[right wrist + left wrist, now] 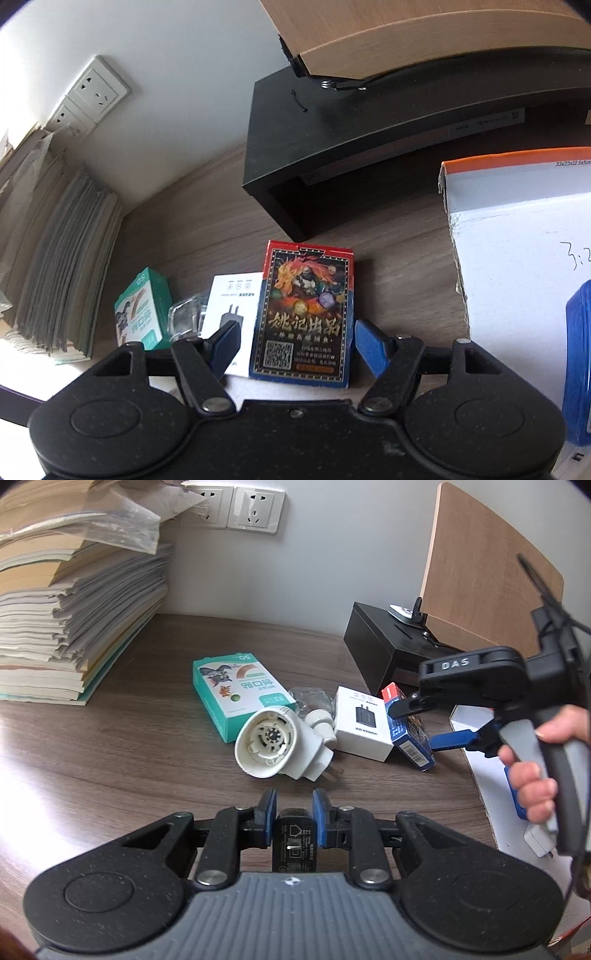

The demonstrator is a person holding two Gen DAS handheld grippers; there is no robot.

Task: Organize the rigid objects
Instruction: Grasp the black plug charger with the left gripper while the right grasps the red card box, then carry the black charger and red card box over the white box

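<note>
In the left wrist view my left gripper (pixel 294 808) is shut on a black charger plug (pixel 293 840), held just above the wooden desk (pixel 129 760). Ahead lie a white plug-in device (pixel 273 744), a teal plaster box (pixel 236 690), a clear bottle (pixel 314 701), a white charger box (pixel 364 723) and a red-and-blue card box (pixel 415 751). A hand (pixel 535 771) holds my right gripper (pixel 413 727) over that card box. In the right wrist view the right gripper (pixel 299 343) is open, its fingers straddling the card box (pixel 306 314) without pressing it. The white charger box (pixel 231 306) sits just left of it.
A tall paper stack (pixel 74 609) fills the left. A black riser (pixel 332 140) stands behind the objects under a wooden board (pixel 491 565). A white cardboard box (pixel 517 240) with an orange rim sits at the right, a blue object (pixel 578 362) in it. Wall sockets (pixel 255 507) are behind.
</note>
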